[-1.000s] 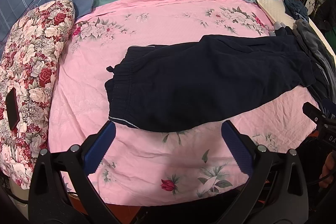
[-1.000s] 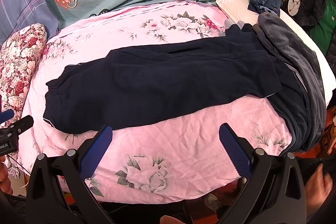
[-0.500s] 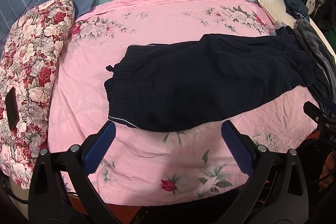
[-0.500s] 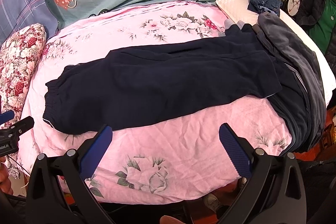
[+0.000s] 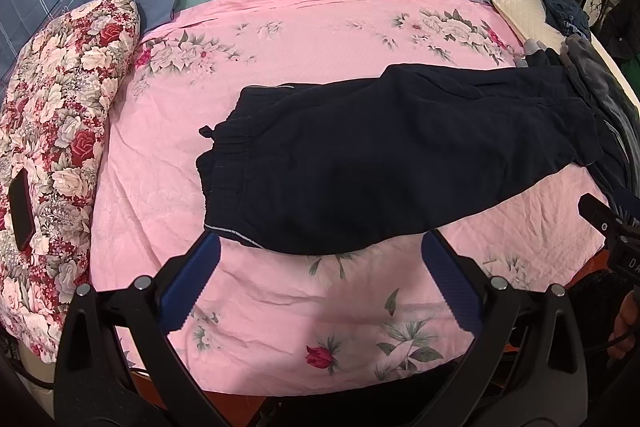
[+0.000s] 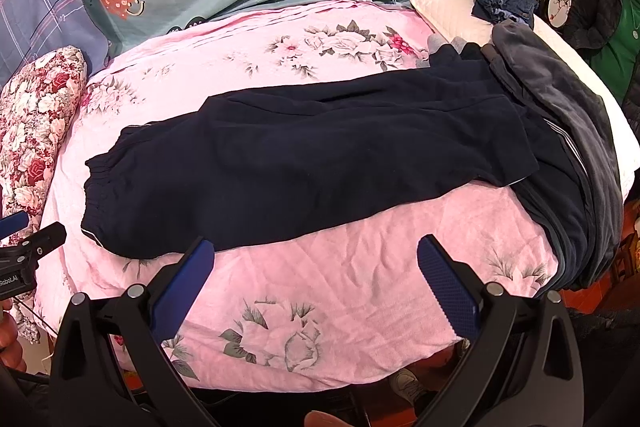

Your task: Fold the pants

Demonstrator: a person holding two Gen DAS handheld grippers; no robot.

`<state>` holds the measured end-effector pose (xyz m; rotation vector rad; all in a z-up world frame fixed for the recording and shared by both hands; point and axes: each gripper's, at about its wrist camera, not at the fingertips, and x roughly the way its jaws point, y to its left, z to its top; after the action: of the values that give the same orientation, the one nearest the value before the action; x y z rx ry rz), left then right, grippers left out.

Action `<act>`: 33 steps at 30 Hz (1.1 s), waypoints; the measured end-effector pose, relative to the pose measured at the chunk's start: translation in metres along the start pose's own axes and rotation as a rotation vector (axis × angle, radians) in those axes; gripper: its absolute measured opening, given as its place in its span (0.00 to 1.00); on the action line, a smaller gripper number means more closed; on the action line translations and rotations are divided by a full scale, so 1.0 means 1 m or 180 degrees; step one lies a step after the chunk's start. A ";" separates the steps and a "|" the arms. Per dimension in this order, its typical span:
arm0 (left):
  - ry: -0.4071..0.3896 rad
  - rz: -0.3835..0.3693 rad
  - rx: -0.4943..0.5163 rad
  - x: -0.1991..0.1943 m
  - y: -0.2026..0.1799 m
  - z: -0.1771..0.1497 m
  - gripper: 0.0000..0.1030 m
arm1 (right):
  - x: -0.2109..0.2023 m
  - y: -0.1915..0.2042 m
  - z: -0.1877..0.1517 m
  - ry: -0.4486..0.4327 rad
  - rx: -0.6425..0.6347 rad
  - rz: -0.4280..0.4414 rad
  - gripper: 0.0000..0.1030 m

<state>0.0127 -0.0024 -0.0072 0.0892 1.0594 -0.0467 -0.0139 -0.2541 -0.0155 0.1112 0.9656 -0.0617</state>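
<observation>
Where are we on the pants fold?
Done: the navy pants lie lengthwise on the pink floral bedspread, apparently already halved leg over leg, waistband by the floral pillow. In hand: nothing; left gripper and right gripper are both open, short of the near edge. Left: folding the length over; the leg ends overlap a pile of dark clothes.

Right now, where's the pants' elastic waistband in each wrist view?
Left wrist: waistband left of centre, above the left finger.
Right wrist: waistband at far left, beyond the left finger.
Shared landmark: red floral pillow, left of the waistband in both.
</observation>
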 end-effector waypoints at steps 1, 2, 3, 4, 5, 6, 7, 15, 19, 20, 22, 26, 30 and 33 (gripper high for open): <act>0.0005 -0.0003 0.0000 0.001 0.000 0.001 0.98 | 0.001 -0.001 0.001 0.0009 0.0007 0.0006 0.99; 0.0010 -0.0004 0.0000 0.002 0.000 0.002 0.98 | 0.001 -0.001 0.002 0.0013 0.0008 0.0009 0.99; 0.0017 -0.0004 0.0000 0.003 -0.001 0.003 0.98 | 0.002 -0.001 0.002 0.0019 0.0005 0.0010 0.99; 0.0021 -0.0005 -0.0001 0.004 0.000 0.004 0.98 | 0.003 0.000 0.003 0.0025 -0.0007 0.0008 0.99; 0.0027 -0.0005 -0.0001 0.005 0.000 0.005 0.98 | 0.004 0.000 0.004 0.0029 -0.0014 0.0003 0.99; 0.0036 -0.0006 0.0000 0.007 0.000 0.006 0.98 | 0.005 0.000 0.005 0.0033 -0.0017 0.0000 0.99; 0.0041 -0.0009 0.0001 0.007 -0.001 0.007 0.98 | 0.006 -0.001 0.006 0.0034 -0.0012 0.0002 0.99; 0.0038 -0.0018 0.0033 0.012 -0.004 0.013 0.98 | 0.010 -0.004 0.010 0.0041 0.0017 -0.0006 0.99; 0.0045 -0.0029 0.0058 0.013 -0.007 0.015 0.98 | 0.010 -0.005 0.010 0.0051 0.0035 -0.0021 0.99; 0.0050 -0.0034 0.0059 0.014 -0.008 0.014 0.98 | 0.010 -0.006 0.010 0.0051 0.0036 -0.0025 0.99; 0.0062 -0.0036 0.0064 0.016 -0.008 0.015 0.98 | 0.011 -0.007 0.010 0.0063 0.0055 -0.0024 0.99; 0.0090 -0.0037 0.0044 0.020 -0.009 0.017 0.98 | 0.014 -0.008 0.012 0.0081 0.0033 -0.0036 0.99; 0.0146 -0.0034 0.0019 0.027 -0.010 0.020 0.98 | 0.021 -0.007 0.017 0.0114 0.0001 -0.0025 0.99; 0.0221 -0.0028 -0.0038 0.036 -0.006 0.022 0.98 | 0.027 -0.007 0.022 0.0153 -0.0025 0.0012 0.99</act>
<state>0.0490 -0.0100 -0.0285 0.0759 1.1293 -0.0457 0.0190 -0.2638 -0.0257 0.1077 1.0134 -0.0521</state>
